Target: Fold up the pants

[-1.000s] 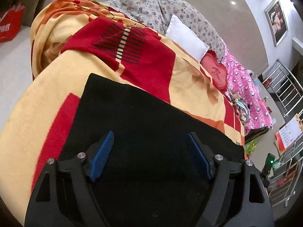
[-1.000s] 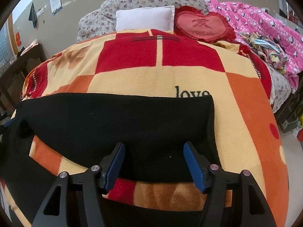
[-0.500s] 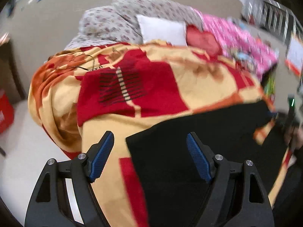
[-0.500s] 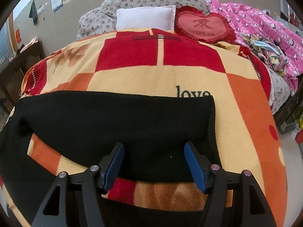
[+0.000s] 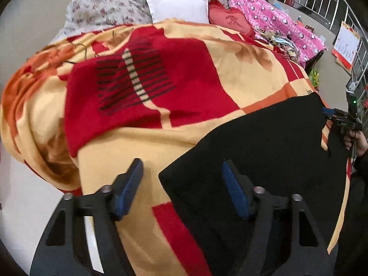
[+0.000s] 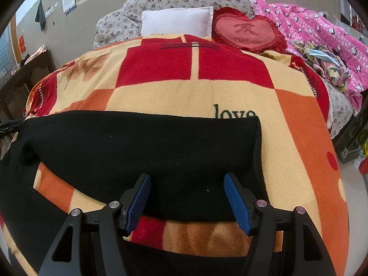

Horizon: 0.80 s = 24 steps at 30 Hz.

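Observation:
Black knit pants lie spread flat across a red, orange and yellow blanket on a bed. In the left wrist view the pants fill the lower right. My left gripper is open and empty above the left corner of the pants. My right gripper is open and empty over the near edge of the right leg end. The right gripper also shows small at the far right of the left wrist view, held by a hand.
A white pillow, a red heart cushion and pink bedding lie at the bed's head. A metal railing stands at right. A dark wooden table is to the left. Floor shows beside the bed.
My left gripper has swung left off the pants, so the pants' left corner now lies between its fingers. The right gripper has hardly moved.

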### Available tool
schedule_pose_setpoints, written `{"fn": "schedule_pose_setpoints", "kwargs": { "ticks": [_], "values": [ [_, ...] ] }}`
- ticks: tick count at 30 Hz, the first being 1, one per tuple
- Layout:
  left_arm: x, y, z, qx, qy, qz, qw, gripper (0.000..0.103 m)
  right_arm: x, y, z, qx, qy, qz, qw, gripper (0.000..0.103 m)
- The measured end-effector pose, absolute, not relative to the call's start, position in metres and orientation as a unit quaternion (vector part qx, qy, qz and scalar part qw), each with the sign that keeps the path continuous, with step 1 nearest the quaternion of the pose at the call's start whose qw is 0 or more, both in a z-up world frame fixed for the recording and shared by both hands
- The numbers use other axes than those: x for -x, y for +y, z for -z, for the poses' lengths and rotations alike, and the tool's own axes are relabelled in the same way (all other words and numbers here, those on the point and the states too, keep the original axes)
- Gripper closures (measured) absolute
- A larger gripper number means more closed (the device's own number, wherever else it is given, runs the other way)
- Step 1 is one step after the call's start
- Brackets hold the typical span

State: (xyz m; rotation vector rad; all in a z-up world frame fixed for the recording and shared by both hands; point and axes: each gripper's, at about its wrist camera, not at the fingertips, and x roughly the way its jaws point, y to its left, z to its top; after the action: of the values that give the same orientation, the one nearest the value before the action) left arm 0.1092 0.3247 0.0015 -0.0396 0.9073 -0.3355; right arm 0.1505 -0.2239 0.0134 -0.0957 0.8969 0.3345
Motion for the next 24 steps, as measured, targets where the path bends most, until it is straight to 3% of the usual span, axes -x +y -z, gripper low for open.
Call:
{"fn": "schedule_pose_setpoints", "kwargs": {
  "ticks": [2,4,6,8,16,20,24],
  "values": [
    [-0.108,0.323,-0.002,0.012,0.432,0.161,0.887,0.062,-0.151,-0.224,-0.013,0.046,0.431,-0.161,0.887,0.038],
    [-0.106,0.322,-0.004,0.012,0.433,0.160,0.887,0.077,-0.150,-0.224,-0.013,0.046,0.431,-0.161,0.887,0.038],
    [-0.101,0.315,-0.008,-0.009,0.432,0.150,0.889,0.080,-0.151,-0.224,-0.014,0.047,0.431,-0.160,0.887,0.038],
    [-0.099,0.311,-0.010,-0.022,0.435,0.138,0.889,0.093,-0.151,-0.224,-0.014,0.046,0.431,-0.161,0.887,0.038],
    [-0.075,0.283,-0.046,-0.059,0.403,0.049,0.912,0.097,-0.144,-0.237,-0.024,0.014,0.402,-0.158,0.902,0.042],
    [-0.055,0.260,-0.067,-0.056,0.376,0.021,0.925,0.097,-0.139,-0.295,-0.066,-0.082,0.326,-0.086,0.938,0.043],
    [-0.042,0.252,-0.082,-0.014,0.360,0.024,0.932,0.097,-0.167,-0.336,-0.076,-0.166,0.359,-0.079,0.915,0.043]
  ]
}}
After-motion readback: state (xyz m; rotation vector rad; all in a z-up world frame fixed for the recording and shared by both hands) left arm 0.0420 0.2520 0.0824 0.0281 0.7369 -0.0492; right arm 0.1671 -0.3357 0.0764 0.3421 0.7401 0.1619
